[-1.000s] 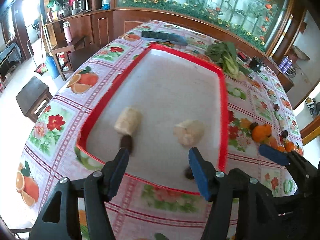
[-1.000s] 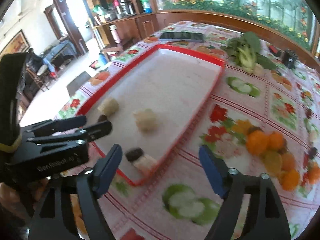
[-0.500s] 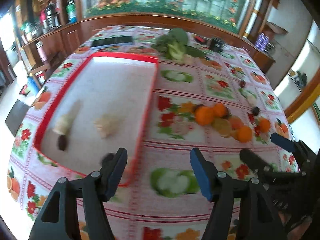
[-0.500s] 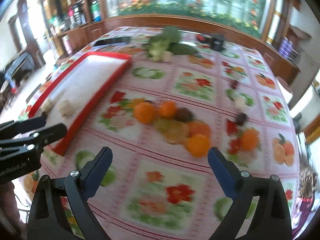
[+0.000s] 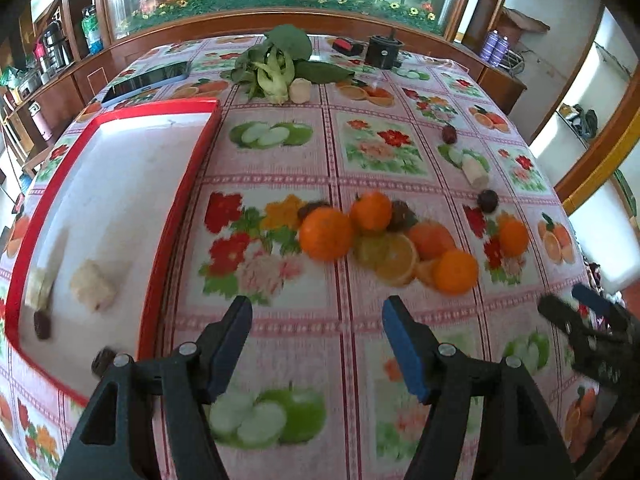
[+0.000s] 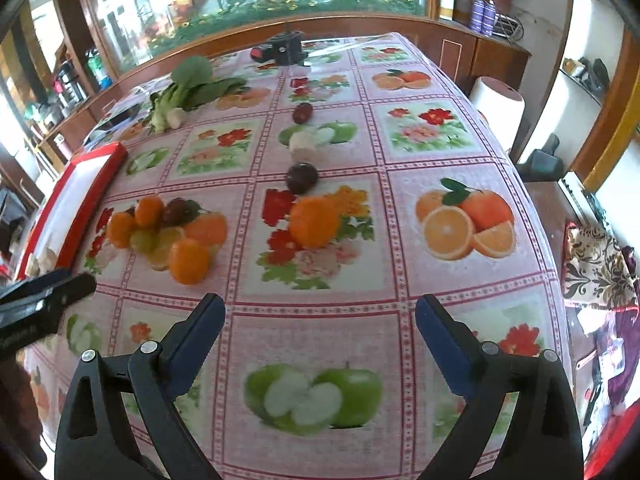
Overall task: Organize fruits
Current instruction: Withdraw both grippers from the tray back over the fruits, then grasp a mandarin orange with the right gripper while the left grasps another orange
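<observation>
Both our grippers, left (image 5: 316, 338) and right (image 6: 320, 336), have jaws apart, so mid-bench oranges (image 5: 326, 233) could roll if nudged.

Left wrist view: red tray (image 5: 182, 196) cut off at the left edge, near corner hidden behind the left tool (image 5: 316, 340); a dark fruit (image 5: 100, 360) at that corner smeared by motion, kind not readable; right tool (image 5: 584, 312) blurred at the right edge, opening cannot be judged there. Right wrist view: only the tray's far corner shows (image 6: 86, 188); pale pieces (image 6: 44, 258) inside it half hidden behind the left tool's tip (image 6: 48, 292); oranges (image 6: 160, 232) soft, outlines merging with the printed worktop (image 6: 424, 256).
</observation>
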`<control>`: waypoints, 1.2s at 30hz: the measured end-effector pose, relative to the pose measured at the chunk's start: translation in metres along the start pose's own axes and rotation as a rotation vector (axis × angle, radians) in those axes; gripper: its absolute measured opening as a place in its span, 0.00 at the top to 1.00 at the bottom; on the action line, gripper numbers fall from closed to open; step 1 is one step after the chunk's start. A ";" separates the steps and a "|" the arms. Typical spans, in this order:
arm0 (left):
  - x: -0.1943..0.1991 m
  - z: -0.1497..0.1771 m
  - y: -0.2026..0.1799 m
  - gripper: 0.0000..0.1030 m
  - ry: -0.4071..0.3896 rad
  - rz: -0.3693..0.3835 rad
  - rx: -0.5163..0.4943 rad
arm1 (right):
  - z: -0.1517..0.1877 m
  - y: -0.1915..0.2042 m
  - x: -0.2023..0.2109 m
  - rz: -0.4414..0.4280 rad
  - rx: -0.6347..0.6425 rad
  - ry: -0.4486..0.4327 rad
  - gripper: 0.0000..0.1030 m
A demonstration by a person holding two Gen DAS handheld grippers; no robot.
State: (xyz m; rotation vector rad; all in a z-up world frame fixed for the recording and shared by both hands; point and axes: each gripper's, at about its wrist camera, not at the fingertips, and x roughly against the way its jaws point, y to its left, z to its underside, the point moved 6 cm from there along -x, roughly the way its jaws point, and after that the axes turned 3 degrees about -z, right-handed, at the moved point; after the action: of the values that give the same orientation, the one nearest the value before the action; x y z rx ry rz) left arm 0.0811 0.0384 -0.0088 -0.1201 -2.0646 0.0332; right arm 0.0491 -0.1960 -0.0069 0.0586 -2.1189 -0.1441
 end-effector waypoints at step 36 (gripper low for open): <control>-0.046 -0.025 -0.008 0.37 0.027 0.188 0.105 | -0.011 0.092 -0.060 -0.259 0.291 0.053 0.44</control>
State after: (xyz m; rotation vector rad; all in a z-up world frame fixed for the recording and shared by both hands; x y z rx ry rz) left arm 0.1248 0.0250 -0.0366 -0.2479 -2.0146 0.2536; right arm 0.0916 -0.1001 -0.0400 0.5044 -2.0578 0.0144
